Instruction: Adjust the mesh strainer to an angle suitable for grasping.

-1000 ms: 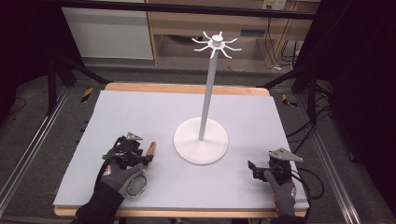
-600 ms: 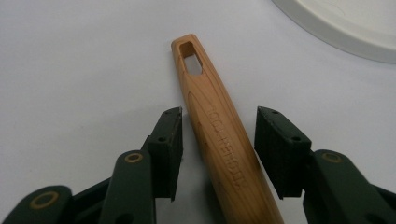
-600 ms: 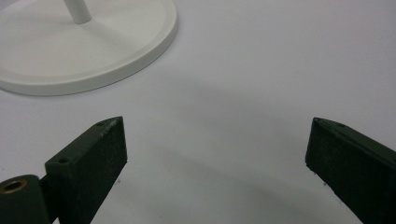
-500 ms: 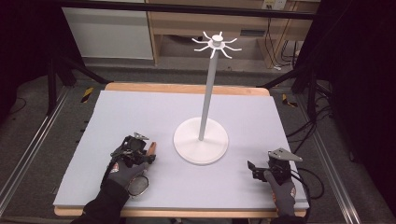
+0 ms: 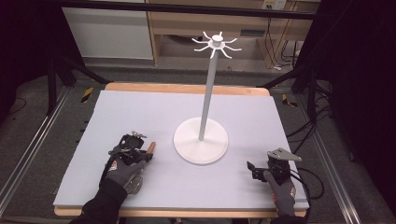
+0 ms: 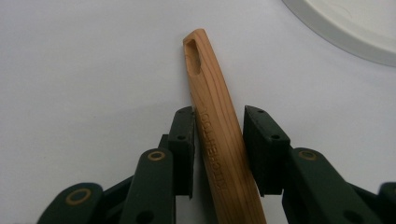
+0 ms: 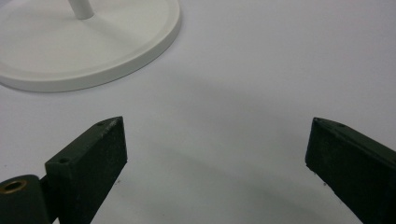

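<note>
a tan wooden handle [image 6: 217, 126], white stand [image 5: 201, 145], pale lilac table mat [image 5: 140, 112], black grippers.

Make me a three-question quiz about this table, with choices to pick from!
1. Where is the wooden handle?
A. On top of the stand
B. Between the jaws of the left hand-held gripper
C. Beside the right hand-held gripper

2. What colour is the stand?
A. White
B. Red
C. Black

3. How are the jaws of the right hand-held gripper?
A. Shut on a handle
B. Shut on nothing
C. Wide open

Answers:
1 B, the left gripper view shows the handle lying between the two black jaws.
2 A, its round base, pole and hooks are all white.
3 C, a broad gap of bare table lies between them.
</note>
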`<state>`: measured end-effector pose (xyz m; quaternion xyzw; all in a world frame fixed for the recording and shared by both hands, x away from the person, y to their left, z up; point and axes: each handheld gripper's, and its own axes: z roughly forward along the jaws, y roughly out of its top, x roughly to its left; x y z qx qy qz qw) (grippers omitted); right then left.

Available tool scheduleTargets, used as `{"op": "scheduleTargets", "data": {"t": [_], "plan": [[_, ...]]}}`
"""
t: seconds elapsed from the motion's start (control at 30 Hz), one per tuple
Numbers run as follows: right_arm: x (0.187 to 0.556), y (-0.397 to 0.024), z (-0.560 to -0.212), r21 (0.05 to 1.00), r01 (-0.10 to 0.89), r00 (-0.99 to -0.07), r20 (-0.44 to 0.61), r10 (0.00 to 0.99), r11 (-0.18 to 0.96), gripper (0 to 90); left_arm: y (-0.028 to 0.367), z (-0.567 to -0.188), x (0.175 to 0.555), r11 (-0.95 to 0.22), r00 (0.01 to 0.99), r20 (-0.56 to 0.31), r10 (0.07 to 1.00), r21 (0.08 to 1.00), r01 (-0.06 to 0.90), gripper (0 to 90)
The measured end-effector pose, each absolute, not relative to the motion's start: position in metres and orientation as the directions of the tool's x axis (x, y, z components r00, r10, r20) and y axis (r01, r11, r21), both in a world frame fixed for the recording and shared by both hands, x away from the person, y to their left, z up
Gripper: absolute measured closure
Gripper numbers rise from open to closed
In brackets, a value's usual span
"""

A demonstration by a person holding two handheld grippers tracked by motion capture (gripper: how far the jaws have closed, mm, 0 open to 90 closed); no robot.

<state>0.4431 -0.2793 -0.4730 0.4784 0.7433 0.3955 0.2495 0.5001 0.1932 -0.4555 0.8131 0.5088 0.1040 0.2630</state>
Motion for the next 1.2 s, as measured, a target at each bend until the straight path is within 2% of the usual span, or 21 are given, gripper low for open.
{"op": "scheduleTargets", "data": {"t": [0.43, 0.67, 1.2], "plan": [[0.443, -0.279, -0.473, 0.825, 0.518, -0.417, 0.014, 0.909, 0.225, 5.8, 0.188, -0.458, 0.501, -0.345, 0.447, -0.077, 0.891, 0.526, 0.778, 64.1], [0.443, -0.279, -0.472, 0.826, 0.519, -0.418, 0.019, 0.908, 0.222, 5.8, 0.19, -0.455, 0.501, -0.364, 0.46, -0.054, 0.886, 0.534, 0.764, 70.6], [0.443, -0.28, -0.472, 0.827, 0.519, -0.412, 0.019, 0.911, 0.218, 5.8, 0.211, -0.421, 0.488, -0.297, 0.471, -0.09, 0.878, 0.668, 0.682, 70.7]]}}
